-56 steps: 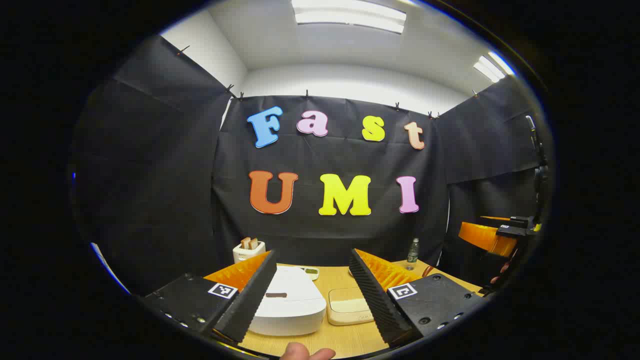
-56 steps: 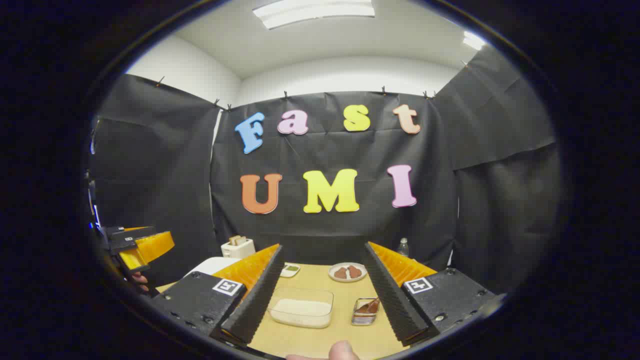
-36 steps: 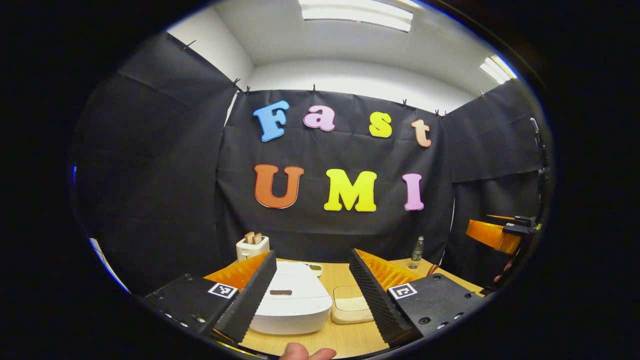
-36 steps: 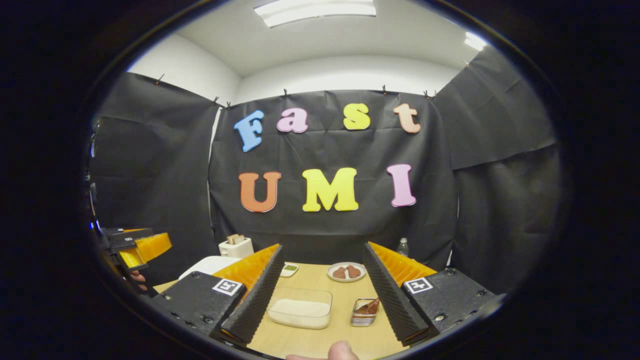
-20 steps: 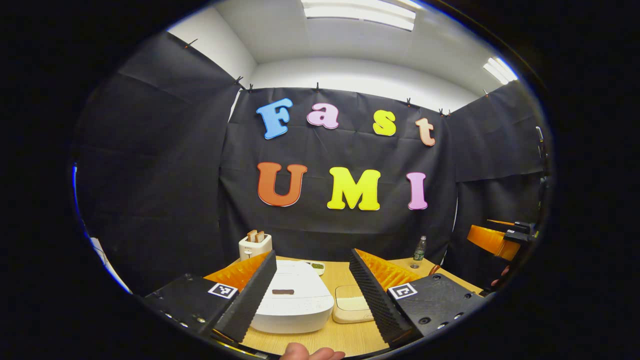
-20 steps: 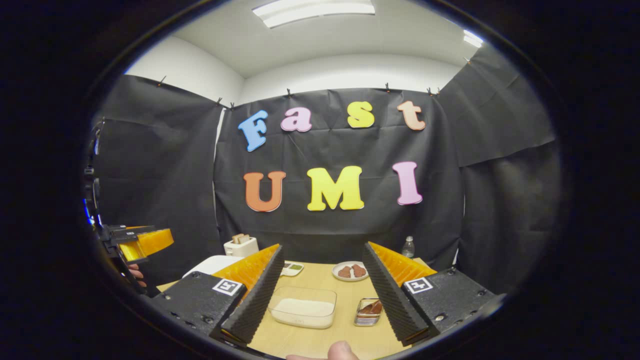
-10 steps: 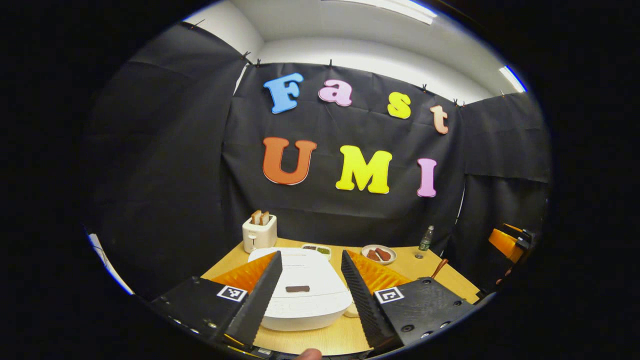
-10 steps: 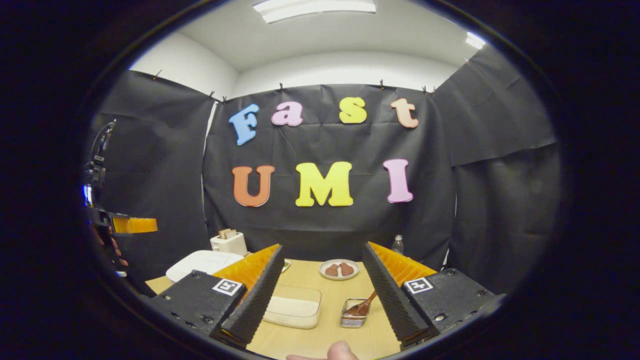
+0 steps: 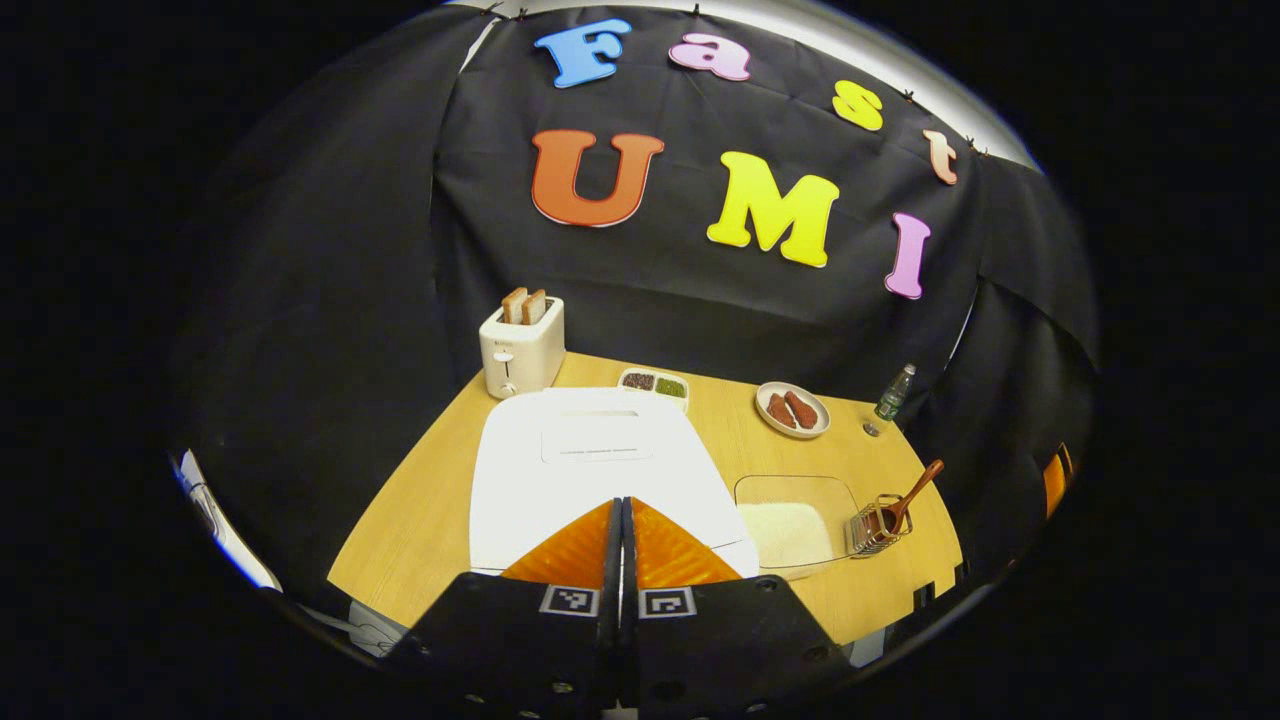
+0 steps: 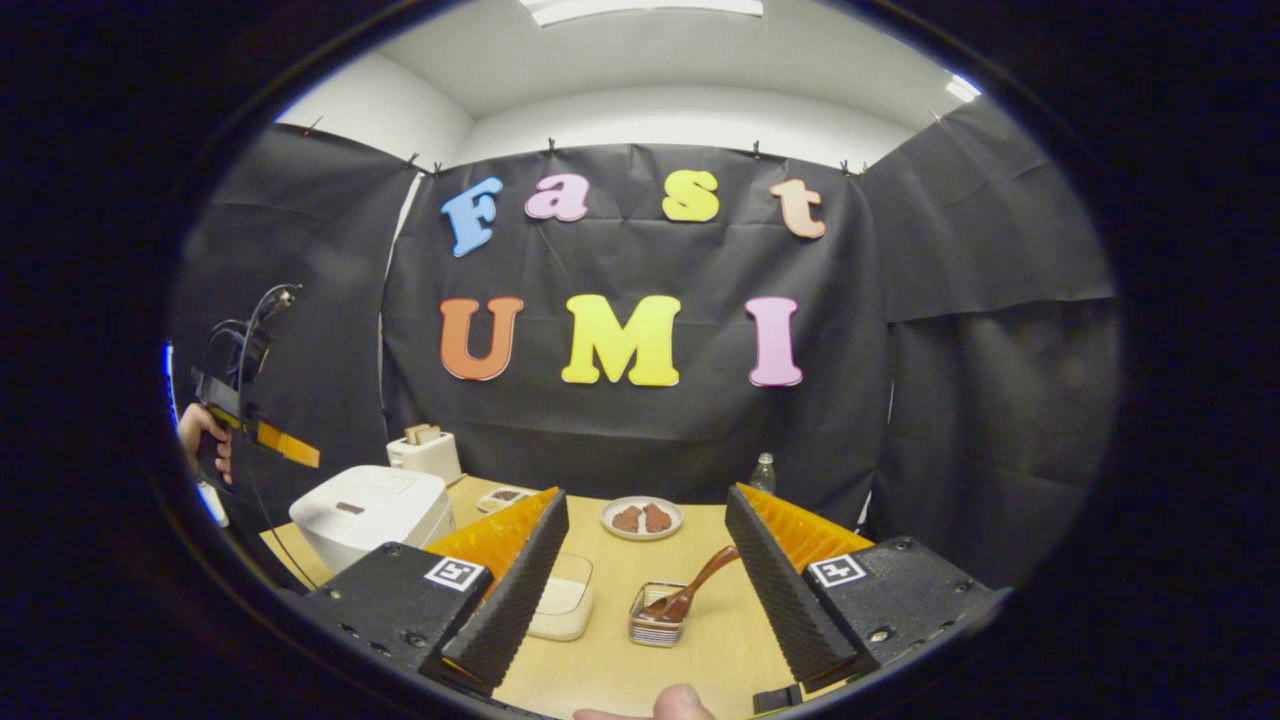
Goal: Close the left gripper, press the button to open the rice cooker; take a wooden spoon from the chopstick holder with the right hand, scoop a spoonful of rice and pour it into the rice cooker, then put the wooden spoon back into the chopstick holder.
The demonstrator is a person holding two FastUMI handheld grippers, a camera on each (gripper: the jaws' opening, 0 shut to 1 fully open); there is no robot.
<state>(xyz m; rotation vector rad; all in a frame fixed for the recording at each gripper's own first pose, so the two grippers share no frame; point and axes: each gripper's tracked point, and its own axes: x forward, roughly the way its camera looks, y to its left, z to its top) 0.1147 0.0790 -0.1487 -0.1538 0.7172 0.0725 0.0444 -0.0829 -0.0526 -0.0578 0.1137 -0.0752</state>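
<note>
Since half a second ago the left gripper [image 9: 621, 515] has tilted down over the white rice cooker [image 9: 600, 470] and its fingers have come together, closed on nothing; the lid is down. The right gripper [image 10: 645, 545] hangs open above the tabletop [image 10: 690, 640]. Right of the rice cooker sits a clear container [image 9: 795, 510] of rice, then the wire chopstick holder [image 9: 872, 525] with the wooden spoon [image 9: 915, 490] leaning in it. Behind the cooker stand a toaster [image 9: 520, 355] holding two slices, and a plate [image 9: 792, 410] with brown pieces.
</note>
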